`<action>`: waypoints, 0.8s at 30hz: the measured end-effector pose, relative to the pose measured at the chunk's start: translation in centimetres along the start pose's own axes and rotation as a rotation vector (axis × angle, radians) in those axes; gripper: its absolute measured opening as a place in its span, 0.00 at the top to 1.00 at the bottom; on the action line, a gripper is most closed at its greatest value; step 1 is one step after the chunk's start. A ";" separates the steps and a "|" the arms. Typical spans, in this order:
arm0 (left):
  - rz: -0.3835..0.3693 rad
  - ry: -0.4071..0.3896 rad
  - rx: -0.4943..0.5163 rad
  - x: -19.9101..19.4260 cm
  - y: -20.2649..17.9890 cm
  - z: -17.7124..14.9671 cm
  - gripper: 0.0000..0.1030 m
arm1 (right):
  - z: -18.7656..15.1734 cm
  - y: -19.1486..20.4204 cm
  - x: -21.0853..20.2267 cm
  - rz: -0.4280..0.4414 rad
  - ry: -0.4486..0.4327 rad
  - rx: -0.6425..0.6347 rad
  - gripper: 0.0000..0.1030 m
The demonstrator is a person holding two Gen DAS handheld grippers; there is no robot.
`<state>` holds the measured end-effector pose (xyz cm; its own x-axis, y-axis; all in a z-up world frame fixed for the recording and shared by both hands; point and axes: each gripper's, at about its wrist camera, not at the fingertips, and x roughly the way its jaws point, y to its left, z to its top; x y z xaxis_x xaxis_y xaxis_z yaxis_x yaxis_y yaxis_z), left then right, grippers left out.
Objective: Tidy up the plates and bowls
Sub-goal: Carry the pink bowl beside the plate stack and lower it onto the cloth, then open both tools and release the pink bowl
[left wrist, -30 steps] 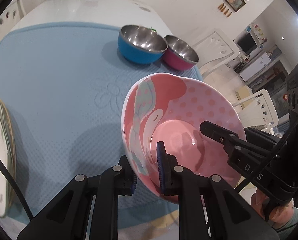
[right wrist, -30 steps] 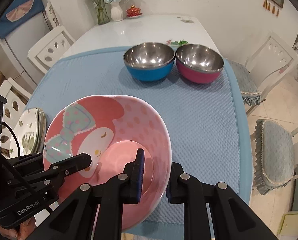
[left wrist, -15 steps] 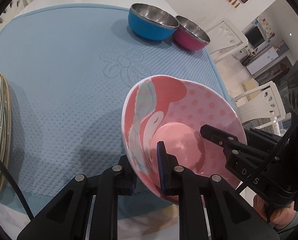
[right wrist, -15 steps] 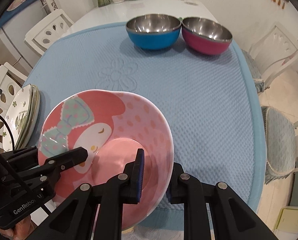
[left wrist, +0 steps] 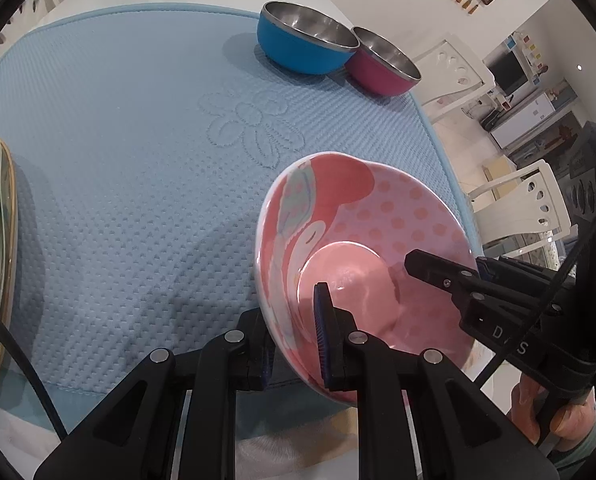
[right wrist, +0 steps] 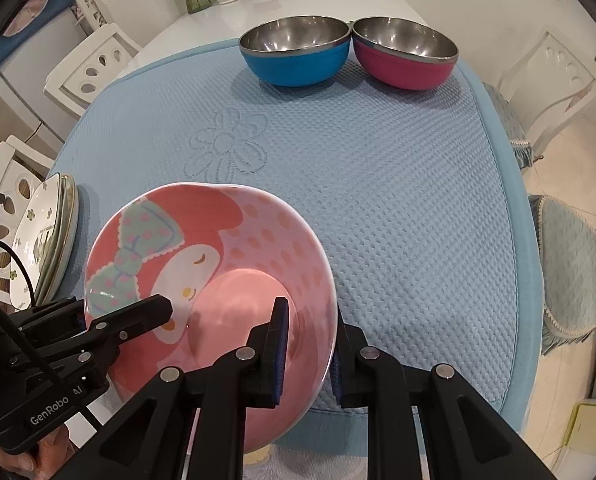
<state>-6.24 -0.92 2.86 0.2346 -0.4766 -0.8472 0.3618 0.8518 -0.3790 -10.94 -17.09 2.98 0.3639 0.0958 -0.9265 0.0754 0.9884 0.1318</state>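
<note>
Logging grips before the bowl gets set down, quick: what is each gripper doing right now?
Left gripper: closed on the rim of the pink cartoon-print bowl.
Right gripper: closed on the same bowl's opposite rim.

Bowls, three: one pink cartoon-printed bowl (right wrist: 234, 280) at the near edge of the blue mat (right wrist: 398, 208); one blue steel-lined bowl (right wrist: 296, 54) and one magenta steel-lined bowl (right wrist: 406, 56), touching, at the mat's far edge; plates, one stack (right wrist: 44, 248) at the mat's left edge, at least three rims showing, exact number unclear; grippers, two: left gripper (left wrist: 294, 340), right gripper (right wrist: 310, 356); mat, one; white chairs, several round the table.
</note>
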 end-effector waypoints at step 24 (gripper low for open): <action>0.044 -0.233 0.026 -9.4 0.1 5.0 0.67 | 2.0 -3.5 -5.5 0.214 -0.020 0.185 0.83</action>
<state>-3.84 2.52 12.63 0.4514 -0.4793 -0.7527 0.3687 0.8683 -0.3318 -11.40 -21.35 8.34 0.4075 0.2957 -0.8640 0.1629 0.9074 0.3874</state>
